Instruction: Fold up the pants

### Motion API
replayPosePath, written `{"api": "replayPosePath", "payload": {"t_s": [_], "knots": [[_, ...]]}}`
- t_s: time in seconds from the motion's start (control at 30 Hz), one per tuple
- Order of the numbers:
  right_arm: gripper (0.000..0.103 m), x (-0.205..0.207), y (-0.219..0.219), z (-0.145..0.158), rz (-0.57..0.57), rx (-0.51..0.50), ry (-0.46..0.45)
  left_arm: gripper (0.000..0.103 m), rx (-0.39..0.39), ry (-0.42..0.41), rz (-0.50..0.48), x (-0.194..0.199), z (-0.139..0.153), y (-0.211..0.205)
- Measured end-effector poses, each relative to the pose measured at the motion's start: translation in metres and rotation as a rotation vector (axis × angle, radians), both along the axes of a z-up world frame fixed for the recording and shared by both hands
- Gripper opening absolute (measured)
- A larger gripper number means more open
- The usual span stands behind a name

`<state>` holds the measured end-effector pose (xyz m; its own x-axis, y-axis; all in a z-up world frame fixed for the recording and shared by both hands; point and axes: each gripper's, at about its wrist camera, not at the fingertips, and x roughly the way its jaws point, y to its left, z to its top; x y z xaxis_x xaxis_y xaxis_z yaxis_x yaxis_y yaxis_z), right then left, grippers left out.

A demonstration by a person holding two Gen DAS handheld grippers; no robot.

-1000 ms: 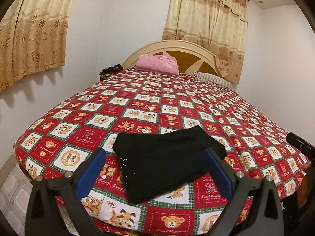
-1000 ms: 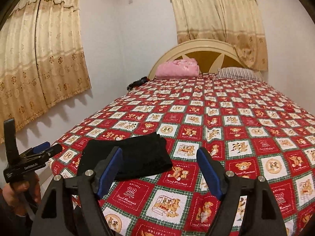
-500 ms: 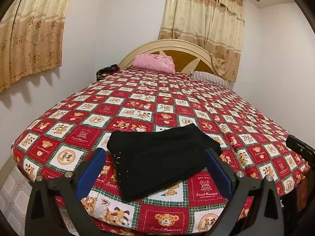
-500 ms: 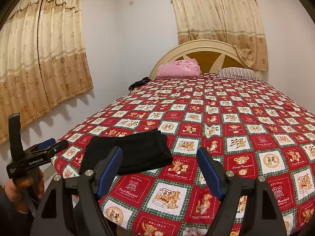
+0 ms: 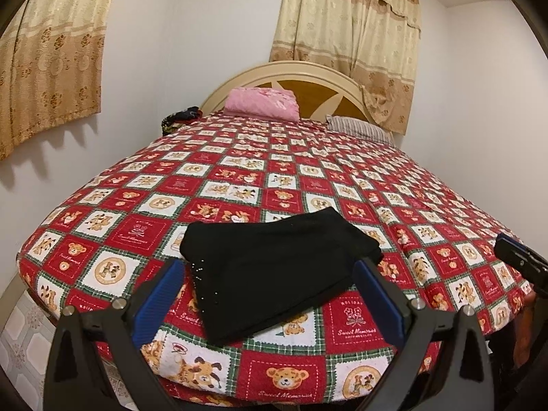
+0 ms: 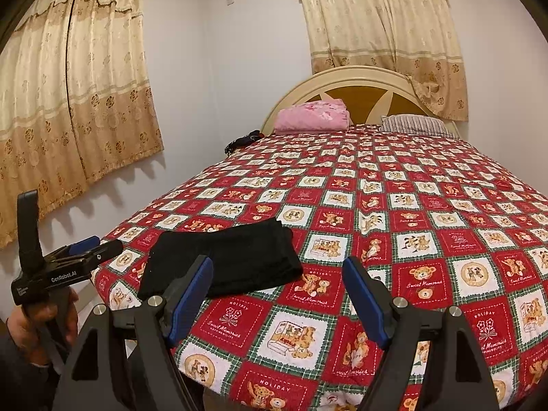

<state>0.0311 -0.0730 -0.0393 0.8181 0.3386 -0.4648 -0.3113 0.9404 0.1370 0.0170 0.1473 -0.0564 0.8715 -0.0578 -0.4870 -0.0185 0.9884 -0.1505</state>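
Covering bed (image 5: 239, 178): teddy-bear quilt (2 curtains (image 6: 383, 34) behind)

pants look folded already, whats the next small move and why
Probably pull both grippers back and stop. The black pants lie as a compact folded bundle on the bedspread; the left gripper and right gripper are open, holding nothing.

Bed (image 5: 308, 157) with teddy-bear quilt: folded black pants (image 5: 277, 267) near the foot edge (flat); pink blanket (image 5: 262, 104), striped pillow (image 5: 359, 128) and dark bundle (image 5: 179, 120) by the headboard.
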Motion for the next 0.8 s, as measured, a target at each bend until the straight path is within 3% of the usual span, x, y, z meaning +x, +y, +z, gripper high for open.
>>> {"api": "replayPosePath", "payload": {"t_s": [0.33, 0.8], "knots": [[0.079, -0.0034, 0.0008, -0.0025, 0.007, -0.005, -0.005, 0.103, -0.037, -0.009, 0.043, -0.0004, 0.0030, 0.0074], [0.079, -0.0020, 0.0056, -0.0090, 0.028, -0.028, 0.010, 0.103, 0.002, -0.006, 0.034, 0.0016, -0.0012, 0.0007]]}}
